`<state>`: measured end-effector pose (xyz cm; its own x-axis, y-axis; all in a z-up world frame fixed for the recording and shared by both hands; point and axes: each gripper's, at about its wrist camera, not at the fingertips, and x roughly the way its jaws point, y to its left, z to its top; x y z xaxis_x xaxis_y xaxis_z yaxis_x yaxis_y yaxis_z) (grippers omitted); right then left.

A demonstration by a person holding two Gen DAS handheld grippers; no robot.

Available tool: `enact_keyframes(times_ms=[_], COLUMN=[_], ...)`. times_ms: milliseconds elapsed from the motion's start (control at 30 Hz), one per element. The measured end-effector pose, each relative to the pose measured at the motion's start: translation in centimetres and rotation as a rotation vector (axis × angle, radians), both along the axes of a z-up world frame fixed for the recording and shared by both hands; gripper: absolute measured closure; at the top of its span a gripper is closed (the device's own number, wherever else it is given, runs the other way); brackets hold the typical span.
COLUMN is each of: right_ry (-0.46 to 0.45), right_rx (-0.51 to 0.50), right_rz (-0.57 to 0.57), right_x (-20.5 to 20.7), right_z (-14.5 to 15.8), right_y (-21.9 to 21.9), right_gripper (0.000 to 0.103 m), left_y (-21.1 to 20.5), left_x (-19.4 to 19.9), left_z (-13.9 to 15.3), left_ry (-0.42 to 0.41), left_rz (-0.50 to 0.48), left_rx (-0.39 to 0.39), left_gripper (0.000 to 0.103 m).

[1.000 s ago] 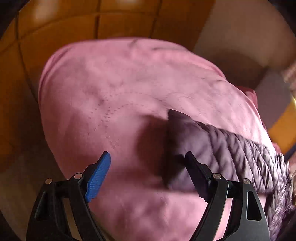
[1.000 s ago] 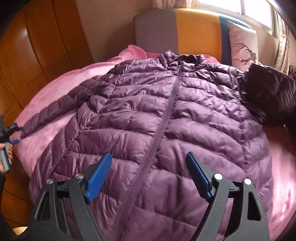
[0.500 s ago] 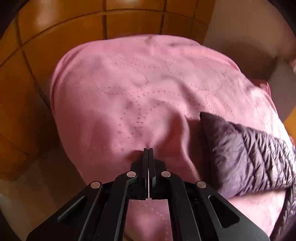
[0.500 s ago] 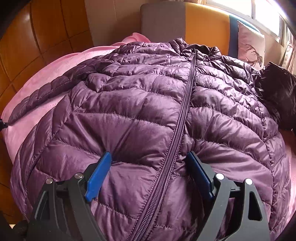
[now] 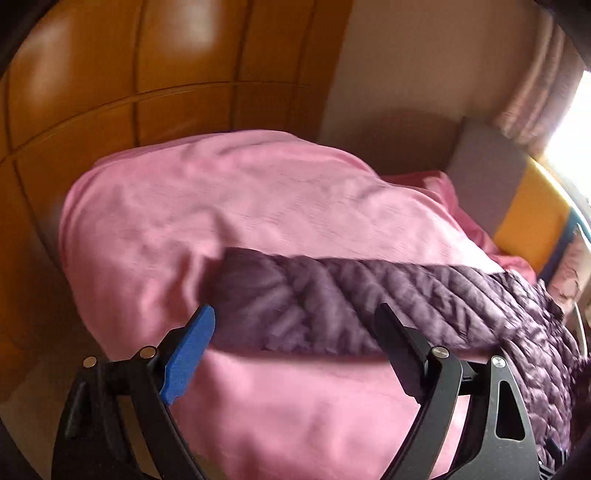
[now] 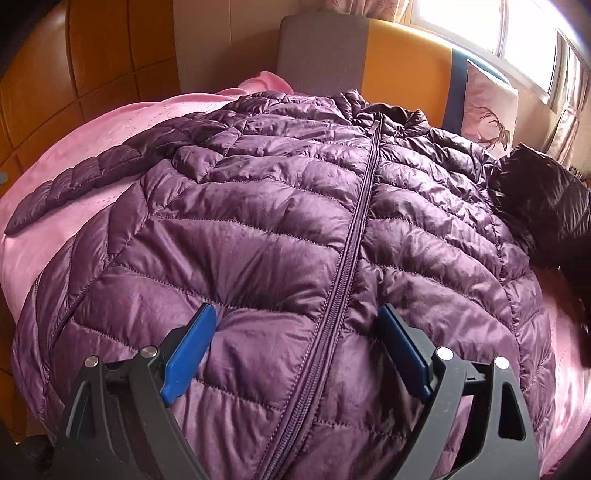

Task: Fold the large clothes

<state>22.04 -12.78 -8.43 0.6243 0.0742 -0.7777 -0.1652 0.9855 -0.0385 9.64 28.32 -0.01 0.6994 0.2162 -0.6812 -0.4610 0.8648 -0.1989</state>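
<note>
A purple quilted puffer jacket [image 6: 280, 229] lies spread front-up and zipped on a pink blanket [image 6: 85, 206]. Its left sleeve [image 6: 74, 184] stretches out to the left. My right gripper [image 6: 297, 325] is open, its fingers straddling the zipper low on the jacket's front and pressing the padding. In the left wrist view the sleeve [image 5: 332, 295] lies across the pink blanket [image 5: 221, 206], blurred. My left gripper [image 5: 295, 325] is open with the sleeve's cuff end between its fingers, not clamped.
A dark folded garment [image 6: 543, 214] lies at the jacket's right shoulder. A grey, orange and blue headboard [image 6: 369, 59] and a printed pillow [image 6: 487, 110] stand behind. Orange wooden panels [image 5: 147, 74] run along the left. A bright window [image 6: 517, 33] is at top right.
My left gripper was open, shut empty over the blanket, and is open again, now at the sleeve's cuff. My right gripper moved closer onto the jacket's front and stays open.
</note>
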Motion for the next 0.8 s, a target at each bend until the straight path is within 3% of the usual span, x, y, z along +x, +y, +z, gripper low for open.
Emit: enact_keyframes(times_ms=[167, 300, 400, 500, 600, 700, 800], right_ry=[-0.030, -0.091, -0.105, -0.103, -0.105, -0.129, -0.166], right_rx=[-0.024, -0.078, -0.066, -0.056, -0.038, -0.051, -0.081], right_rz=[0.007, -0.058, -0.207, -0.379, -0.537, -0.652, -0.783], right_x=[-1.0, -2.3, -2.7, -2.9, -4.2, -5.8, -7.6], right_z=[0.7, 2.1, 3.0, 3.7, 4.1, 4.6, 5.2], right_y=[-0.1, -1.6, -6.0, -11.7, -17.8, -22.5, -27.1], right_gripper=[0.012, 0.012, 0.011, 0.011, 0.011, 0.011, 0.011], left_y=[-8.9, -17.5, -25.8, -32.0, -36.3, -38.7, -39.3], left_x=[0.7, 0.9, 0.6, 0.3, 0.5, 1.1, 2.1], left_z=[-0.2, -0.5, -1.5, -2.8, -4.2, -5.3, -6.3], left_ry=[-0.033, -0.055, -0.053, -0.054, -0.029, -0.005, 0.032], left_rz=[-0.190, -0.363, -0.541, -0.687, -0.790, -0.822, -0.829], left_rx=[-0.034, 0.053, 0.180, 0.239, 0.231, 0.257, 0.235], left_gripper=[0.017, 0.017, 0.017, 0.016, 0.016, 0.016, 0.016])
